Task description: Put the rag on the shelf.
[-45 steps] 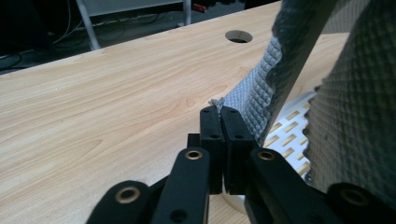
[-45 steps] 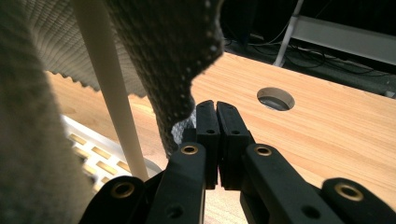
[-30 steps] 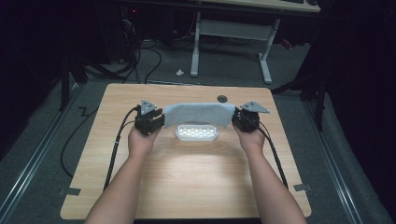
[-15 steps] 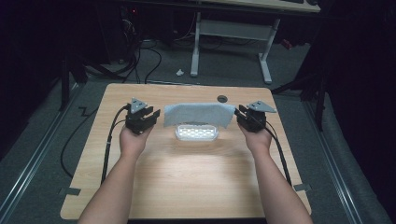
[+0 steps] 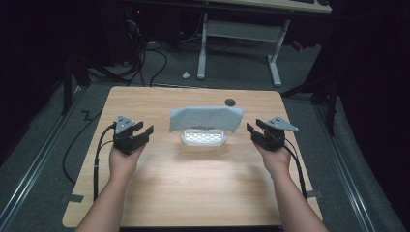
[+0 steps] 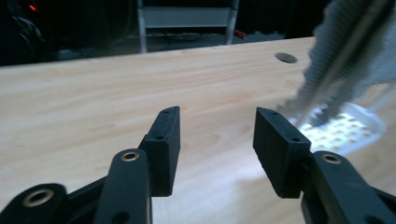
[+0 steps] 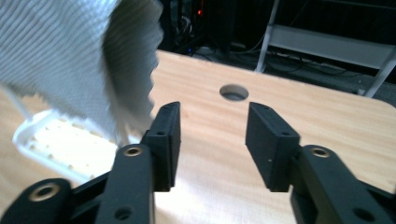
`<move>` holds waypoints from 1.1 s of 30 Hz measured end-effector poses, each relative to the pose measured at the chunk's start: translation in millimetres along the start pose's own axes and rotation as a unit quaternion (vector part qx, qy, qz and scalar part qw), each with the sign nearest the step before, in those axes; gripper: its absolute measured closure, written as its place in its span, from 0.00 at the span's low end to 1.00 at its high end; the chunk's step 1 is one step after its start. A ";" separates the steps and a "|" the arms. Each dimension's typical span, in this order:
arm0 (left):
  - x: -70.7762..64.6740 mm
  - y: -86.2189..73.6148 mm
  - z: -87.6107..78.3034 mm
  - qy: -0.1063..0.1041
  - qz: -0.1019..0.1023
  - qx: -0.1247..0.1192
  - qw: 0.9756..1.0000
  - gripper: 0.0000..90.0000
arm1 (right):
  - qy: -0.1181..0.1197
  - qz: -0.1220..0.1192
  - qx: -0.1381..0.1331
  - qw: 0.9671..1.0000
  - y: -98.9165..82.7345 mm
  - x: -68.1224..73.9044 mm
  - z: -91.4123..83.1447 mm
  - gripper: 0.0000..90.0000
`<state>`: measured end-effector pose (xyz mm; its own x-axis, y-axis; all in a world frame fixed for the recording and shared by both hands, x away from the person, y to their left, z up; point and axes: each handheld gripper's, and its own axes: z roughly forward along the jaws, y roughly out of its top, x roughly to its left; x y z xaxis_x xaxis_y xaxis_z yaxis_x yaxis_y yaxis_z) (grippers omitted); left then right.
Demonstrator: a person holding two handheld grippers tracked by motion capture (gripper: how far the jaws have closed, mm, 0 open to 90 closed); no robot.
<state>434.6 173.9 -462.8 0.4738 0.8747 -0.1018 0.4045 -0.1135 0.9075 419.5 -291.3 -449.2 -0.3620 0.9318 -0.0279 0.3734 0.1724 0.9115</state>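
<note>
Left gripper (image 5: 140, 134): held in the left hand (image 5: 123, 162) at about 8 o'clock on the table (image 5: 159, 193). Jaws are seen set wide, nothing between them, and have just been opening; bare wood is seen through the gap in the left gripper view.

Right gripper (image 5: 255, 132): held in the right hand (image 5: 276, 158) at about 3 o'clock. Jaws likewise set wide and empty, just opened.

Cloth (image 5: 207, 118): grey, draped over a rack, found between the two grippers, well apart from each; at 2 o'clock of the left gripper, at 10 o'clock of the right.

Tray (image 5: 204, 138): white, perforated, placed just beneath the cloth.

Hole (image 5: 230, 102): round, set in the tabletop beyond the cloth, towards 12 o'clock.
</note>
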 end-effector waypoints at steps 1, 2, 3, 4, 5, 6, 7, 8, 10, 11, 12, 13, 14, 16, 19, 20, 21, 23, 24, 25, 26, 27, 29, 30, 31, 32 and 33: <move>0.4 -2.6 -3.9 -0.008 -0.008 0.000 1.000 0.56 | 0.011 0.004 0.000 1.000 -1.4 0.4 -3.7 0.57; 0.1 -5.6 -8.7 -0.015 -0.014 -0.002 1.000 0.55 | 0.020 0.008 -0.010 1.000 -3.9 0.6 -7.8 0.56; -1.6 -8.9 -13.8 -0.018 -0.016 -0.006 1.000 0.55 | 0.020 0.008 -0.010 1.000 -3.9 0.6 -7.8 0.56; -3.5 -12.1 -18.9 -0.022 -0.016 -0.007 1.000 0.55 | 0.023 0.009 -0.008 1.000 -5.2 1.5 -12.0 0.54; -6.1 -16.4 -25.2 -0.025 -0.015 -0.008 1.000 0.54 | 0.024 0.006 0.000 1.000 -5.7 3.0 -15.8 0.52; -7.9 -19.8 -30.1 -0.028 -0.014 -0.008 0.999 0.53 | 0.026 -0.004 0.000 1.000 -7.0 5.6 -21.4 0.52; -9.2 -22.4 -33.6 -0.029 -0.015 -0.007 0.999 0.52 | 0.027 -0.018 -0.018 0.999 -10.1 9.7 -30.9 0.52; -11.0 -25.9 -37.9 -0.031 -0.015 -0.007 0.999 0.52 | 0.027 -0.018 -0.018 0.999 -10.1 9.7 -30.9 0.52; -15.4 -33.4 -46.8 -0.036 -0.013 0.002 0.999 0.51 | 0.033 -0.025 -0.012 0.999 -11.9 14.6 -40.8 0.51; -17.2 -35.8 -49.7 -0.039 -0.011 0.004 0.999 0.51 | 0.040 -0.027 -0.020 0.999 -15.0 17.9 -47.7 0.49; -19.6 -39.0 -53.8 -0.040 -0.007 0.008 0.999 0.50 | 0.041 -0.028 -0.023 0.998 -16.8 20.0 -51.9 0.48; -22.1 -42.0 -57.6 -0.042 -0.003 0.012 0.999 0.50 | 0.043 -0.028 -0.024 0.998 -19.2 23.0 -57.6 0.46; -25.7 -45.5 -62.0 -0.046 0.000 0.017 0.999 0.50 | 0.046 -0.030 -0.029 0.998 -22.3 25.7 -63.0 0.46; -31.3 -49.6 -68.4 -0.048 0.008 0.025 0.998 0.48 | 0.046 -0.031 -0.028 0.998 -29.2 31.3 -72.7 0.44; -43.2 -61.3 -79.6 -0.054 0.022 0.034 0.998 0.45 | 0.040 -0.029 -0.020 0.999 -43.5 40.9 -84.6 0.43; -47.5 -67.5 -82.4 -0.056 0.022 0.038 0.997 0.45 | 0.036 -0.033 -0.018 0.999 -47.9 43.6 -86.5 0.43; -51.9 -74.6 -84.5 -0.059 0.024 0.045 0.997 0.45 | 0.033 -0.036 -0.014 0.999 -54.2 47.2 -88.3 0.42; -61.5 -90.8 -89.8 -0.050 0.046 0.053 0.996 0.45 | 0.027 -0.035 0.005 0.999 -69.9 55.8 -91.0 0.41; -66.6 -102.9 -93.5 -0.042 0.060 0.052 0.996 0.47 | 0.020 -0.028 0.012 0.999 -88.3 64.6 -94.0 0.41; -69.2 -106.2 -93.5 -0.040 0.060 0.066 0.995 0.47 | 0.020 -0.027 0.012 0.999 -96.1 67.7 -95.0 0.44; -71.3 -105.0 -92.5 -0.051 0.060 0.084 0.993 0.47 | 0.020 -0.027 0.012 0.999 -96.1 67.7 -95.0 0.44; -73.0 -103.5 -93.5 -0.059 0.062 0.080 0.993 0.45 | 0.040 -0.046 0.045 0.997 -103.3 74.6 -93.0 0.40; -74.5 -102.7 -93.1 -0.059 0.062 0.075 0.993 0.45 | 0.036 -0.066 0.046 0.996 -104.3 77.2 -92.7 0.41; -74.9 -102.9 -90.7 -0.059 0.062 0.082 0.993 0.45 | 0.033 -0.075 0.046 0.996 -104.9 78.3 -91.7 0.42; -75.2 -103.5 -87.8 -0.062 0.064 0.088 0.992 0.45 | 0.034 -0.072 0.051 0.995 -104.6 78.2 -89.8 0.42; -76.3 -104.7 -84.1 -0.064 0.067 0.098 0.991 0.45 | 0.037 -0.064 0.056 0.996 -104.4 78.0 -87.9 0.41; -77.4 -106.1 -81.7 -0.063 0.075 0.106 0.990 0.44 | 0.041 -0.060 0.059 0.996 -104.3 78.1 -85.9 0.41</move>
<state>291.1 156.7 -517.9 0.6284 0.7771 -0.0350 0.4719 -0.3451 0.8113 278.9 -263.9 -511.2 -0.4767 0.8738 -0.0963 0.4190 0.3221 0.8490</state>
